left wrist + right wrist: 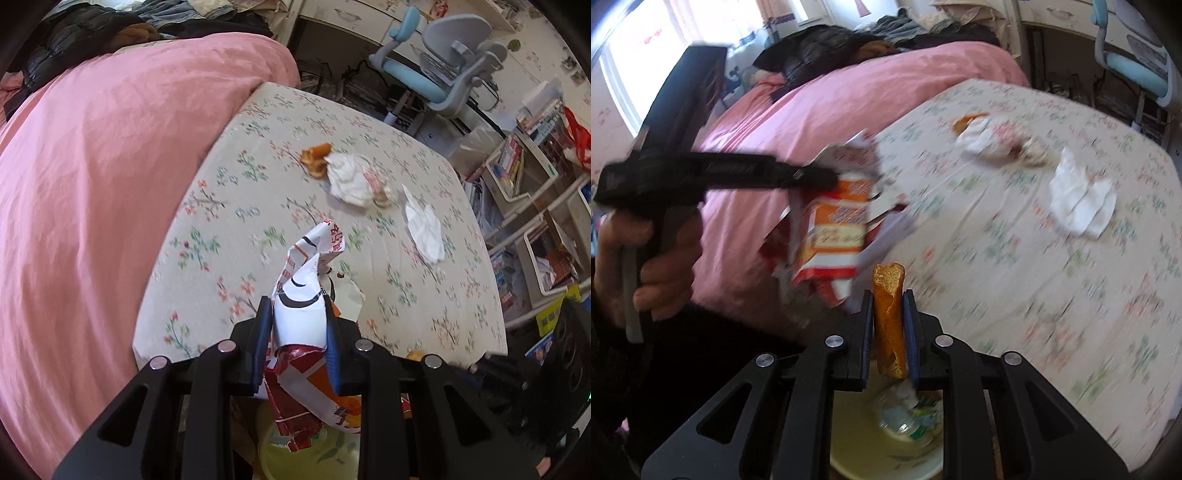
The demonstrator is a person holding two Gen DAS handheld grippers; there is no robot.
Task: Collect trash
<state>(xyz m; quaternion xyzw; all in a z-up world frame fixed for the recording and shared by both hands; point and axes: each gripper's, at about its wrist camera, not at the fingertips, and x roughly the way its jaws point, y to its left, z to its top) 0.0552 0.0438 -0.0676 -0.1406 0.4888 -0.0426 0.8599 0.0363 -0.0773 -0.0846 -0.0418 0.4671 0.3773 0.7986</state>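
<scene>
My left gripper (298,314) is shut on a crumpled white, orange and red snack wrapper (301,317), held above a pale yellow basin (280,454). In the right wrist view a hand holds that left gripper (827,177) with the snack wrapper (834,229) hanging from it. My right gripper (889,306) is shut on a strip of orange peel (889,317) over the yellow basin (871,458), which holds a plastic bottle (908,421). More orange peel (314,158), a crumpled white wrapper (352,181) and a white tissue (424,229) lie on the floral table (229,221).
A pink bedspread (92,184) lies to the left of the table, with dark clothes (74,37) piled at its far end. A blue and grey desk chair (439,70) stands behind the table. Shelves of books (524,177) line the right side.
</scene>
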